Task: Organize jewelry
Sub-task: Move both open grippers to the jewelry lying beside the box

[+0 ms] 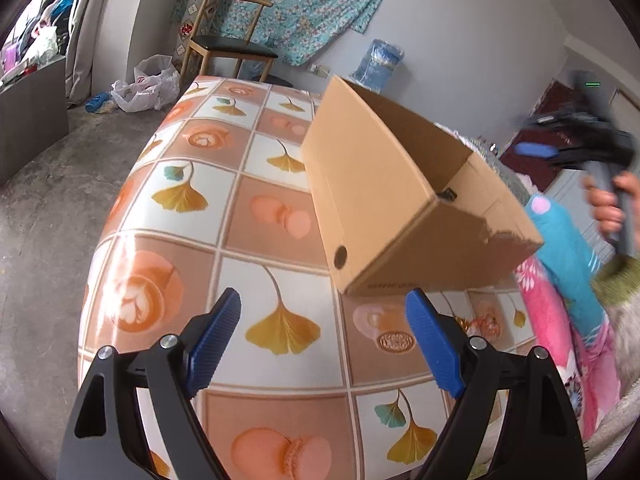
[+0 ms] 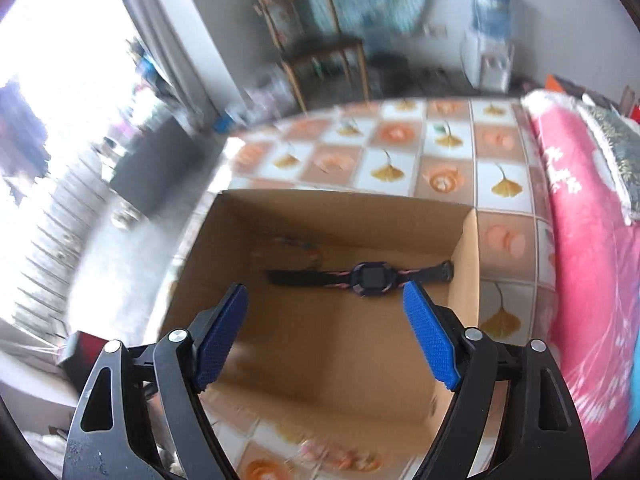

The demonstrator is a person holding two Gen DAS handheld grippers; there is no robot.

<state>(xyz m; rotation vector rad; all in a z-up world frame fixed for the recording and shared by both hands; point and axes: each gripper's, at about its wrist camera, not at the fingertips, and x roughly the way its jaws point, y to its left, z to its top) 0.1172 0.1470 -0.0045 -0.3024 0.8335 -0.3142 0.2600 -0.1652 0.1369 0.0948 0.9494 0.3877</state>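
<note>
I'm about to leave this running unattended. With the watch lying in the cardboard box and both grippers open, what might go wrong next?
The cardboard box sits near the table edge beside the pink bedding; a nudge might shift it. The right gripper hovers open above the watch, and that view is blurred, so it may clip the box wall. The left gripper holds nothing, so the box is unsteadied.

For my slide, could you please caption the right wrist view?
Open right tongs above cardboard box holding a watch.
</note>
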